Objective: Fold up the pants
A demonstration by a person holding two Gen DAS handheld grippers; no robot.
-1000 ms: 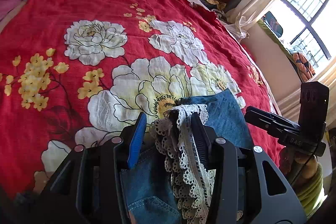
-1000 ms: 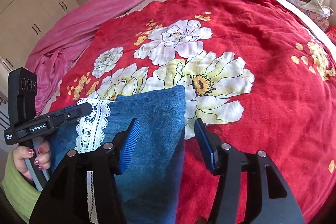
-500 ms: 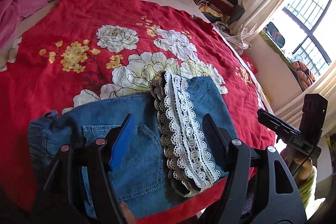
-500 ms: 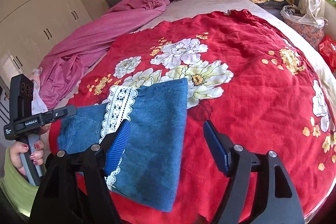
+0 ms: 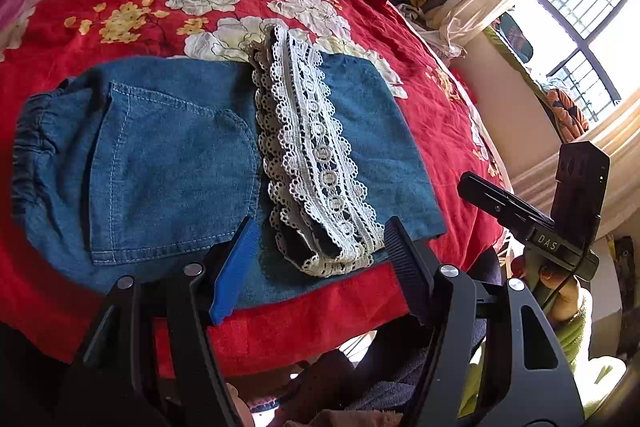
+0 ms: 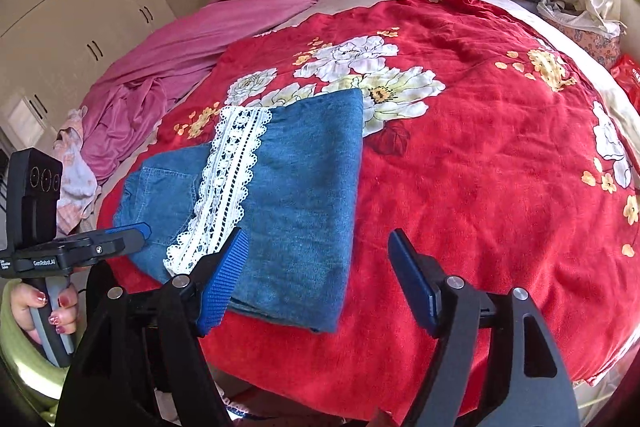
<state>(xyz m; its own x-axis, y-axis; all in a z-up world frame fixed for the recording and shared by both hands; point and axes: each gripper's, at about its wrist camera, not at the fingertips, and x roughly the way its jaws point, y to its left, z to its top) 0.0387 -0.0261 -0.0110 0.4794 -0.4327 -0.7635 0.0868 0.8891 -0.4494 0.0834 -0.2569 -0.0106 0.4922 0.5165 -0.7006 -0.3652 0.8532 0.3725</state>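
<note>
Folded denim pants (image 5: 172, 163) lie mid-frame on a red blanket (image 6: 480, 187); left gripper (image 5: 316, 247) and right gripper (image 6: 316, 267) hover released. Careless regrasping might unfold the lace hem (image 5: 312, 155).

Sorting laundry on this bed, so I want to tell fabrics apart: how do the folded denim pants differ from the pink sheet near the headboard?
The pants are blue denim with a white lace trim; the pink sheet is plain, with no trim. The pants lie folded flat in a compact shape; the sheet is rumpled and sprawls along the bed's edge. The pants rest on the red flowered blanket; the sheet lies beside it. Neither gripper holds either one.
</note>
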